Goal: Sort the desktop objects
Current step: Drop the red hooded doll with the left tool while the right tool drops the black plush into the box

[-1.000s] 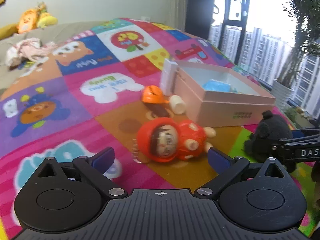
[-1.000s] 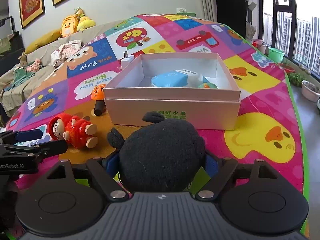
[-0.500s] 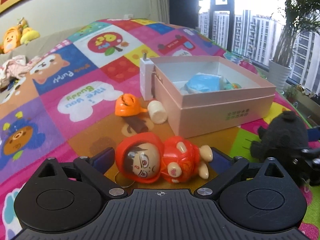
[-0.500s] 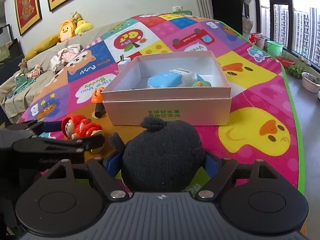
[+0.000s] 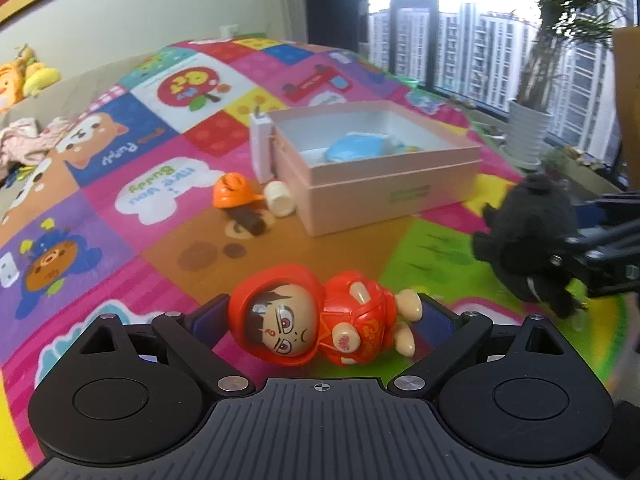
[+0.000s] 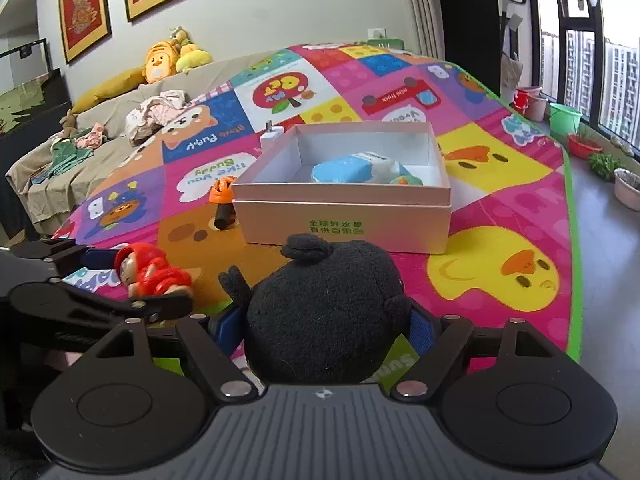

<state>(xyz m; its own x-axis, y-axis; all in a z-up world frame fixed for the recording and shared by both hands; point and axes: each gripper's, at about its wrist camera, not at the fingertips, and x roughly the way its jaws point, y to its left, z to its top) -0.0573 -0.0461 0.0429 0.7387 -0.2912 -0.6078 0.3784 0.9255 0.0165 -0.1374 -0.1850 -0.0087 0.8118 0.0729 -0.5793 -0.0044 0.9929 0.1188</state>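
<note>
My left gripper [image 5: 320, 316] is shut on a red hooded doll [image 5: 320, 316], which lies sideways between the blue pads; it also shows in the right wrist view [image 6: 152, 272]. My right gripper [image 6: 326, 320] is shut on a black plush toy [image 6: 326, 312] and holds it above the mat; the plush also shows at the right of the left wrist view [image 5: 528, 236]. The open pink box [image 6: 344, 216] stands ahead of both grippers and holds a blue packet [image 6: 348, 170]. In the left wrist view the box [image 5: 384, 196] is ahead to the right.
An orange toy [image 5: 230, 190], a dark stick [image 5: 248, 222] and a cream cap [image 5: 280, 198] lie left of the box on the colourful play mat [image 6: 500, 160]. A white charger [image 5: 260, 148] stands at the box's back left corner. A sofa with plush toys [image 6: 168, 60] is behind.
My left gripper moved forward around the red doll and closed on it. My right gripper rose with the black plush, and the box looks farther below.
</note>
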